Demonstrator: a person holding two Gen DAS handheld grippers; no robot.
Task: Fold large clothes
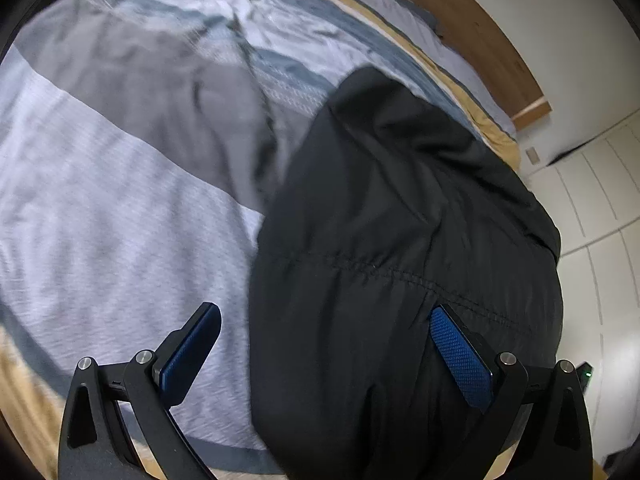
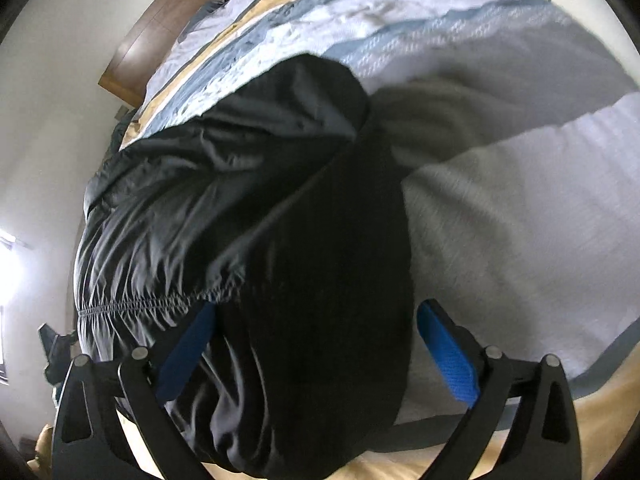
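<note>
A large black jacket point(image 1: 400, 240) lies bunched on the bed, with a gathered elastic seam across it; it also shows in the right wrist view point(image 2: 260, 220). My left gripper point(image 1: 326, 316) is open, its blue pads point(image 1: 460, 352) spread wide; the right pad rests against the jacket's fabric and the left pad is over the bedspread. My right gripper point(image 2: 316, 320) is open too, its jaws wide apart with a dark fold of the jacket between them; the left blue pad point(image 2: 188, 348) is partly hidden behind the fabric.
The bed has a striped white, grey, blue and tan bedspread point(image 1: 100, 220), also in the right wrist view point(image 2: 520, 220). A wooden headboard point(image 1: 480, 32) runs along the far side. White wall and closet doors point(image 1: 600, 200) stand beyond the bed.
</note>
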